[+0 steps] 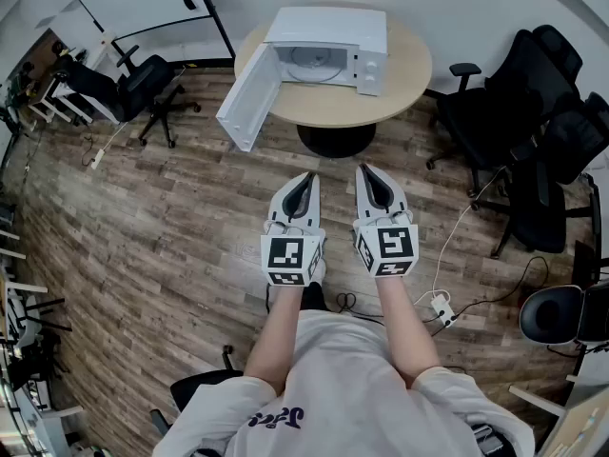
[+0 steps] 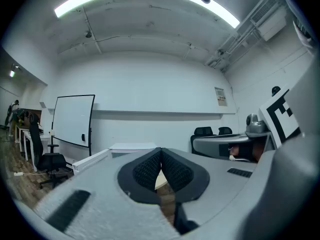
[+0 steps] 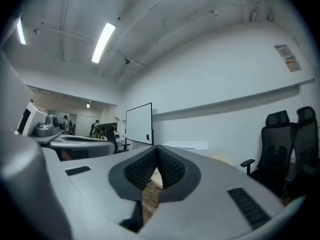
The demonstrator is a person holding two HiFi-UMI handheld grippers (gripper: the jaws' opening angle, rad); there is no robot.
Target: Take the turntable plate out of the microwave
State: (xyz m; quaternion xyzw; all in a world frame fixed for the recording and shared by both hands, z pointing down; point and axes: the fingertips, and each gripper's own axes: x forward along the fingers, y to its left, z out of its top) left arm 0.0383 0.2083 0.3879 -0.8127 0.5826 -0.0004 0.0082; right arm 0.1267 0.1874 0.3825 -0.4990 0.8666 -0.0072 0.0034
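Left gripper and right gripper were held side by side with nothing in them, each with its jaws pressed together, as the person stood well back from the round table. The white microwave sat on that table with its door swung fully open to the left. The turntable plate lay flat inside the cavity, pale and round, and nothing had touched it.

The plate looked like glass, so it was probably stiff, fairly heavy for its size, slick under the pads and liable to chip or shatter if dropped. The front rim nearest the open door seemed the best place to pinch it, with the second gripper steadying the opposite edge once it cleared the cavity.

Both forearms reached forward from the body, roughly parallel. The grippers pointed level toward the microwave, above the wooden floor.
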